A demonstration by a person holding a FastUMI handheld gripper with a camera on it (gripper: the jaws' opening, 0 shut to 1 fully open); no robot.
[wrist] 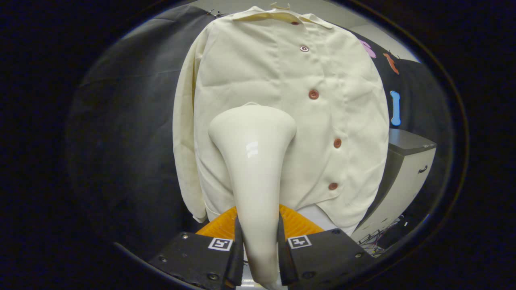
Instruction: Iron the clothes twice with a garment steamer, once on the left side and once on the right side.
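Note:
A cream button-up shirt (282, 100) hangs on a hanger (280, 6) in front of the booth's black wall, with several brown buttons down its front. My gripper (258, 249) is shut on the handle of a glossy cream garment steamer (254, 161). The handle runs up between both fingers. The steamer's wide head sits against the shirt's left half, about mid-height, left of the button line. Where the head meets the cloth is hidden behind the head itself.
An orange ridged object (296, 225) lies just beyond the fingers, under the shirt's hem. A light cabinet (407, 173) with a dark top and a small handle stands to the right of the shirt. Cables lie on the floor near its base.

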